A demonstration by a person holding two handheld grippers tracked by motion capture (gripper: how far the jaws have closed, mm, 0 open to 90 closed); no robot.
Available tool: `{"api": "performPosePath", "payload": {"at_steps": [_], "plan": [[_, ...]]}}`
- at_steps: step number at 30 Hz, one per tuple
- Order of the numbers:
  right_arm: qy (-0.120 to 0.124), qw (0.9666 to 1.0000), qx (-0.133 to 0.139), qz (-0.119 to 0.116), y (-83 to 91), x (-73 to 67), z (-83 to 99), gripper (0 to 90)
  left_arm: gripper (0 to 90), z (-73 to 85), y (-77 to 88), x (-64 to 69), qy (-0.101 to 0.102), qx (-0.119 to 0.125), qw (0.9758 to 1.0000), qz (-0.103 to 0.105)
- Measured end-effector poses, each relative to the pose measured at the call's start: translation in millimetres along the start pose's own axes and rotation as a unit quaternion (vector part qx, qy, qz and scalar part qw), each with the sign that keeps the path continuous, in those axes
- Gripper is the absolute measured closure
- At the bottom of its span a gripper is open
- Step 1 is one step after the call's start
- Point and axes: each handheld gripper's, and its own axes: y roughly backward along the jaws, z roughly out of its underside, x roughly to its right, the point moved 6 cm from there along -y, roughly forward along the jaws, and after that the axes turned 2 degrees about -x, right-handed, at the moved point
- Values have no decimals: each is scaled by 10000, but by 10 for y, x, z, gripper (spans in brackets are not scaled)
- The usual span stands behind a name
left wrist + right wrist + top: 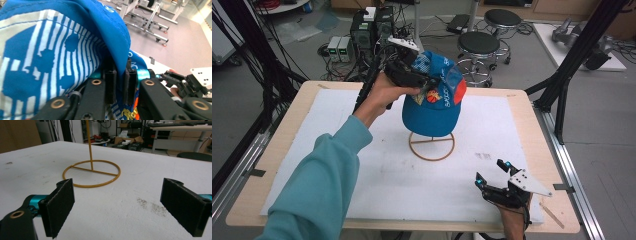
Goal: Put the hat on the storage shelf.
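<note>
A blue cap (pixel 432 107) sits on top of a yellow wire stand (pixel 432 145), whose round base rests near the middle of the white sheet (pixel 337 130) that covers the wooden tabletop (pixel 532 125). The left claw (pixel 424 80) is raised above the tabletop and is closed on the cap at its upper left side. In the left gripper view, the two black jaws are pressed together with a fold of blue fabric (pixel 117 37) between them (the striped white and blue lining (pixel 45 55) of the cap is beside them on the left). The person's left hand (pixel 384 92), in a teal sleeve (pixel 322 185), holds this gripper.

The right claw (pixel 492 172) is low at the near right corner of the sheet, well apart from the stand. Its jaws are spread wide and hold nothing. In the right gripper view, the ring base of the stand (pixel 91 173) lies ahead between the two pads (pixel 61 206).
</note>
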Motion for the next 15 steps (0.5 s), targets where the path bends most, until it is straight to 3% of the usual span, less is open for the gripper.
{"api": "performPosePath", "payload": {"at_steps": [2, 4, 8, 15], "plan": [[-15, 10000, -1, -20, -2, -9, -2, 112, 731, 1, 12, -10, 25, -29, 9999, -128], [-26, 10000, -13, -15, -2, -13, 0, 112, 524, 28, 5, -30, 100, -165, 9995, -234], [-25, 10000, -7, -15, -2, -13, 0, 112, 409, 67, 7, -42, 84, -158, 9994, -296], [-9, 10000, -10, -6, -6, -14, 1, 112, 292, 98, -1, -11, 26, -109, 9996, -242]]}}
